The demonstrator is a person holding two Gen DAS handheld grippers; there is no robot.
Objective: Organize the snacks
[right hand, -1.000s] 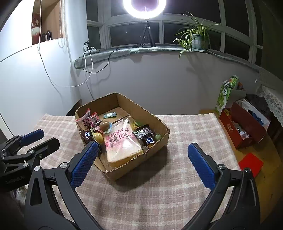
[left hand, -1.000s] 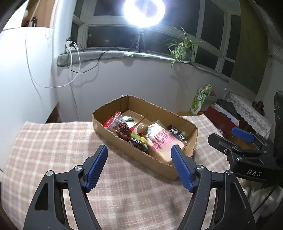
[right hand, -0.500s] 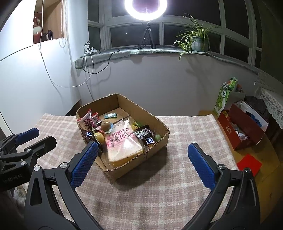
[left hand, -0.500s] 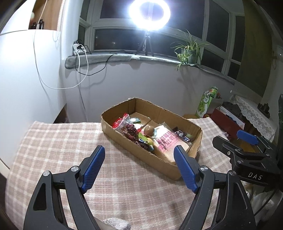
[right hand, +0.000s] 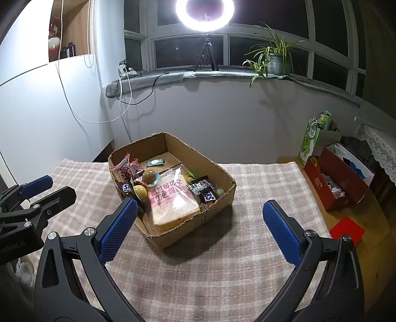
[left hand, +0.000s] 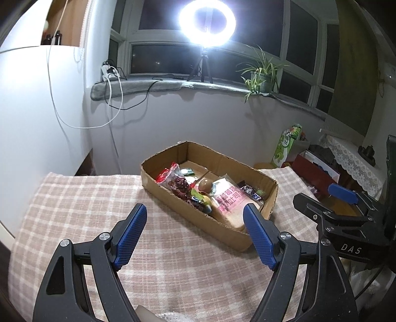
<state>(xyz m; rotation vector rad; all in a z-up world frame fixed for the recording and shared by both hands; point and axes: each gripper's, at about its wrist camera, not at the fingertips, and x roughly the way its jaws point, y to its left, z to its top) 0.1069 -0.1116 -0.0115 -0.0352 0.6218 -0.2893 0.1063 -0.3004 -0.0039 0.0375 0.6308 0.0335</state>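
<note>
Snacks [right hand: 173, 195] lay boxed ahead of both grippers' empty, wide-apart jaws; I judged one packet at a time best.

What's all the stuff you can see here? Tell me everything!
cardboard box: one, brown, open, on the checked cloth
bread packet: one, pink print, in the box at its near end
chocolate bars: at least two, dark wrappers, in the box
bag of red snacks: one, clear and red, in the box's left corner
round brown snack: one, in the box's middle
checked cloth: one, pink and white, over the table
ring light: one, white, on a tripod on the windowsill
potted plant: one, green, on the windowsill
red box: one, on the floor, right
left gripper: blue pads, open, empty
right gripper: blue pads, open, empty
</note>
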